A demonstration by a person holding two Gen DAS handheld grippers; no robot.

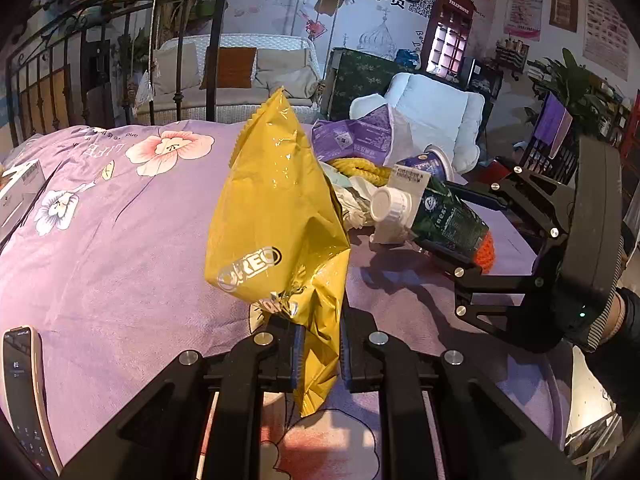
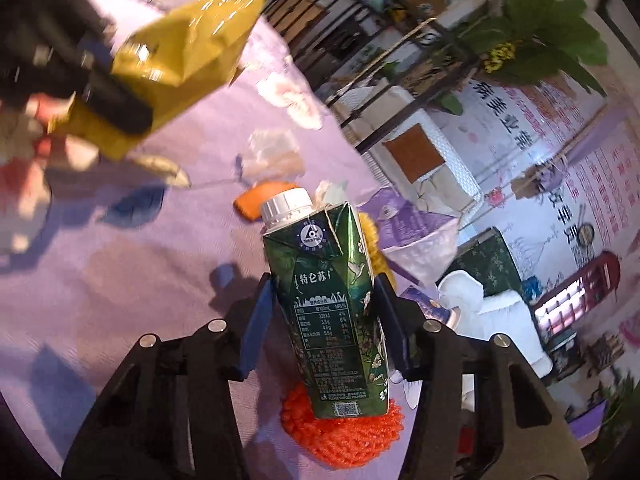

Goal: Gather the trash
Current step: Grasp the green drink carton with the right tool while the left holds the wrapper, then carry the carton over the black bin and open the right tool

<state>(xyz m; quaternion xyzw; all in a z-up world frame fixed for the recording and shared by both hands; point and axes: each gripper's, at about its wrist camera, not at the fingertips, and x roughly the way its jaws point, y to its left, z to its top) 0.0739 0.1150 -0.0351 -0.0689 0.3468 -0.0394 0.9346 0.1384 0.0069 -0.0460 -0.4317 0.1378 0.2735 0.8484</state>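
Left gripper (image 1: 320,344) clamps the gold wrapper (image 1: 276,220); right gripper (image 2: 320,320) clamps the green carton (image 2: 336,312).

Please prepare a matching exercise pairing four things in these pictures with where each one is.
Things:
1. crinkled yellow foil snack bag
2. dark green milk carton with white cap
3. black smartphone
4. fuzzy orange knitted pad

Places:
A. lying on the purple floral bedspread
B. clamped in the right gripper
C. under the carton's base
D. pinched in the left gripper

Pairs: 1-D, 2-B, 3-A, 4-C
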